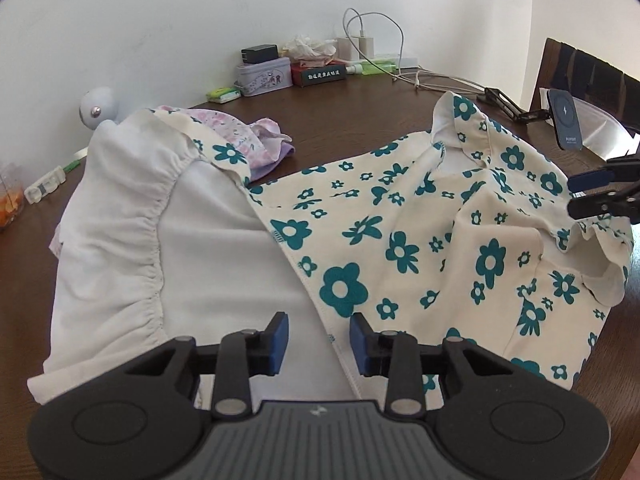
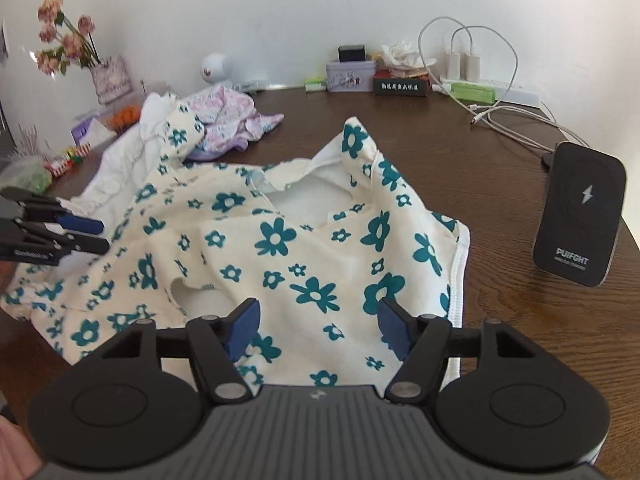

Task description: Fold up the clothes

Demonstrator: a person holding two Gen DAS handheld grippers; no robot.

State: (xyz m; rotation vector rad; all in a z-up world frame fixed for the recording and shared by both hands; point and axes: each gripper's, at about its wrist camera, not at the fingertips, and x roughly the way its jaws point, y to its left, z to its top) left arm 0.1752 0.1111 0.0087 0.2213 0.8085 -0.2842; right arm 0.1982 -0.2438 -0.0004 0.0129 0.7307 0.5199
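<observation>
Both the left gripper (image 1: 319, 344) and right gripper (image 2: 318, 330) hovered open, apparently holding nothing, over a flowered dress (image 2: 280, 248) on the desk (image 2: 500, 200).

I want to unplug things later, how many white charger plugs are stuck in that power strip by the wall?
2: the white charger plugs stand side by side on the power strip at the table's back edge. Others may be hidden.

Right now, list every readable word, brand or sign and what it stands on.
"PUIFGHT": black wireless charger stand, above a smaller blurred line.
Lightning bolt sign: same stand's face.
White characters: dark red box, too blurred to read.
Print on lilac tin: unreadable.
Small white print on left gripper: unreadable.
</observation>
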